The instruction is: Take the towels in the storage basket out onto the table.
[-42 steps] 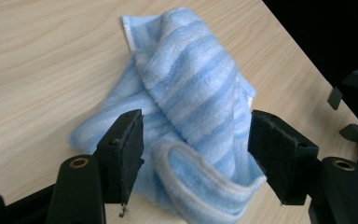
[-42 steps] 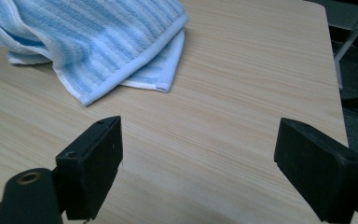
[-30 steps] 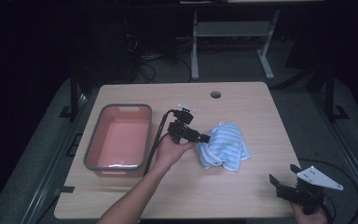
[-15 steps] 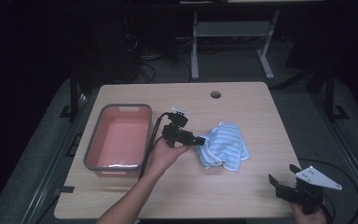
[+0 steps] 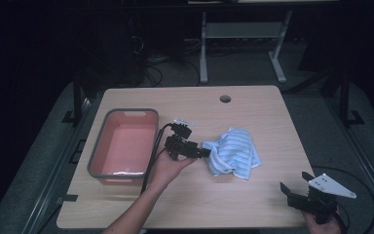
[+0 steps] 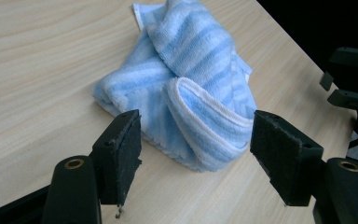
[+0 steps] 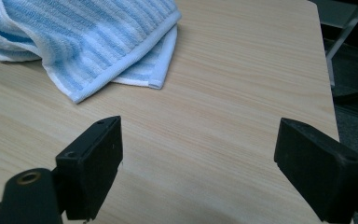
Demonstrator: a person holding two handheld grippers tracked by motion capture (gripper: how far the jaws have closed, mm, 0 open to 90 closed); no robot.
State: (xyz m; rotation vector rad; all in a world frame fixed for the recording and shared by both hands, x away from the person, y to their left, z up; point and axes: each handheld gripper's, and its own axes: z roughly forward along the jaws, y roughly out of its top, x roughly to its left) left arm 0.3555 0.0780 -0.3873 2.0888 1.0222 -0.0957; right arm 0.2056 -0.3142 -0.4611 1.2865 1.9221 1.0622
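A crumpled blue-and-white striped towel (image 5: 233,152) lies on the wooden table (image 5: 253,109), right of centre. My left gripper (image 5: 202,152) is open just left of the towel, its jaws pointing at it. In the left gripper view the towel (image 6: 191,88) sits just beyond the open jaws, with nothing between them. My right gripper (image 5: 292,194) stands open at the table's front right corner, apart from the towel. The right gripper view has the towel (image 7: 84,37) at the upper left, well ahead of its jaws.
A pink bin with a grey rim (image 5: 100,146) stands on the left side of the table. A round cable hole (image 5: 225,99) is near the far edge. Dark floor, cables and a white stand frame (image 5: 243,34) lie beyond the table.
My left gripper has drawn back to the left, away from the towel, and now stands open just short of it. The right gripper has stayed where it was.
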